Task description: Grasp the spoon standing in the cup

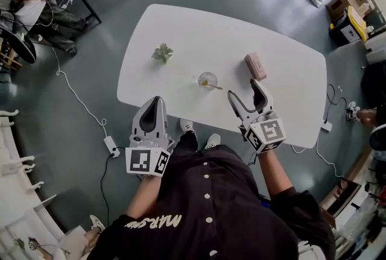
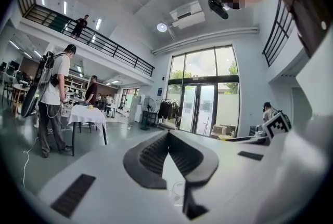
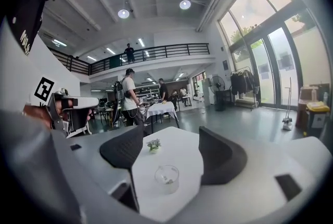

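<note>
Overhead, head view: cup (image 1: 208,81) holding spoon (image 1: 212,85) at middle of table (image 1: 181,29), plant (image 1: 162,52) to its left, pink box (image 1: 255,66) to its right, left gripper (image 1: 157,100) and right gripper (image 1: 245,88) short of it | left gripper view: jaws pressed together, cup (image 2: 177,193) beyond | right gripper view: jaws wide, cup (image 3: 167,178) framed between, untouched

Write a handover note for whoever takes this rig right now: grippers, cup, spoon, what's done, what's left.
Left gripper: shut, empty, at the near edge of the table.
Right gripper: open, empty, short of the cup and to its right.
Cup: mid-table, with the spoon in it, neither touched.
Done: nothing grasped yet.
Left: probably bring the right gripper to the spoon and close on it.
</note>
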Available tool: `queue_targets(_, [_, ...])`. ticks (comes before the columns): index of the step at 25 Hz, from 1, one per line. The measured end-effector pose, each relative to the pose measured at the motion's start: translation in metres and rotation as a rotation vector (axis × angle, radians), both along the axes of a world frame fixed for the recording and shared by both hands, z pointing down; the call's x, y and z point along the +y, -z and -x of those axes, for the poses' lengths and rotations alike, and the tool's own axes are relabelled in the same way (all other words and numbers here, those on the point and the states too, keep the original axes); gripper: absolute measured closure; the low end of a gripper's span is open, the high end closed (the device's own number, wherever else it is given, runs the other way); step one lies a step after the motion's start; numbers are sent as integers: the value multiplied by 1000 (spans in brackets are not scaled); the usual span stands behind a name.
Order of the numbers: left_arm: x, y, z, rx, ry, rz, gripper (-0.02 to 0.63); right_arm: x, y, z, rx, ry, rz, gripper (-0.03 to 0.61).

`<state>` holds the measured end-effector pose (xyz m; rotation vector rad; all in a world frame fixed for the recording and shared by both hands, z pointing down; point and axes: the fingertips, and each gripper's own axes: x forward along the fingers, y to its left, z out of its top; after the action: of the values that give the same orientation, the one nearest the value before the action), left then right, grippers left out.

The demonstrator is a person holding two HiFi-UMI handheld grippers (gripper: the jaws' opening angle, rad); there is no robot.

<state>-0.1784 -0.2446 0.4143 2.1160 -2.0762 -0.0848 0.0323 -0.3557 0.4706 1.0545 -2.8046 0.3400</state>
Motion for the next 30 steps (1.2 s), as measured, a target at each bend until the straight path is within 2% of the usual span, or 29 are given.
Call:
queue_targets(4, [-2, -6, 6, -4, 2, 20, 604, -3, -37, 12, 16, -13, 84, 262])
queue_targets(8, [1, -13, 18, -2, 24, 46, 604, -2, -67, 21, 41, -24, 130, 272])
queue_targets(14, [3, -20, 29, 2, 41, 74, 604, -5, -114, 39, 13, -24, 256, 284])
queue_targets(21, [3, -28, 36, 8, 55, 100, 604, -12, -171, 41, 11, -93, 411, 285])
queue_targets(30, [-1, -41, 42, 29, 73, 125, 604, -11, -193, 48, 16, -105, 477, 328])
